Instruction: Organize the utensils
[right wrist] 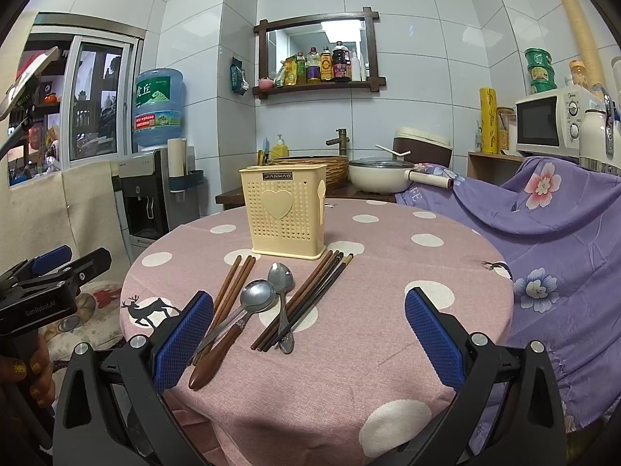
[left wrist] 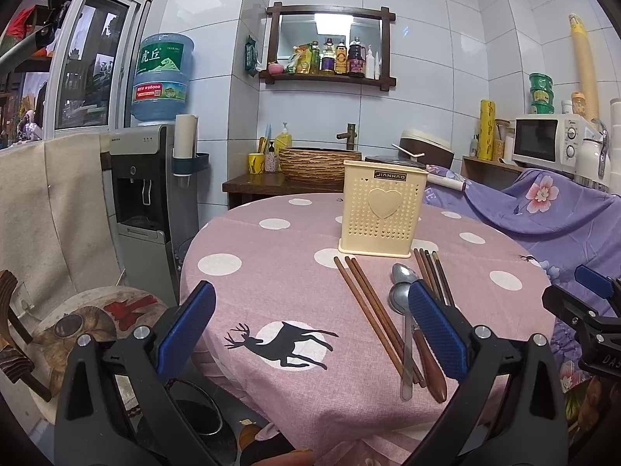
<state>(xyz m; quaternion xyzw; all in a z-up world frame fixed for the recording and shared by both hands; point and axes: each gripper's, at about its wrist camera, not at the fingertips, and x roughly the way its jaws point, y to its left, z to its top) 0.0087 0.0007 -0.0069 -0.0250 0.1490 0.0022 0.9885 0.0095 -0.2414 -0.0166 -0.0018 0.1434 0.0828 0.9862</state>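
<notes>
meanwhile, spoons (right wrist: 268, 291) beside chopsticks (right wrist: 233, 291)

Home kitchen, small and cluttered. White tiled walls; wall shelf (left wrist: 330, 73) at top centre with sauce and oil bottles (left wrist: 341, 58). Below it a basin (left wrist: 320, 163) with brass tap (left wrist: 351, 136) and soap dispenser (left wrist: 283, 139). Water dispenser (left wrist: 143, 178) with blue jug (left wrist: 163, 77) at left. Microwave (left wrist: 551, 143), rice cooker (left wrist: 427, 147) and pot (right wrist: 378, 174) at right. Round table (right wrist: 388, 349) in polka-dot cloth at centre frame.
</notes>
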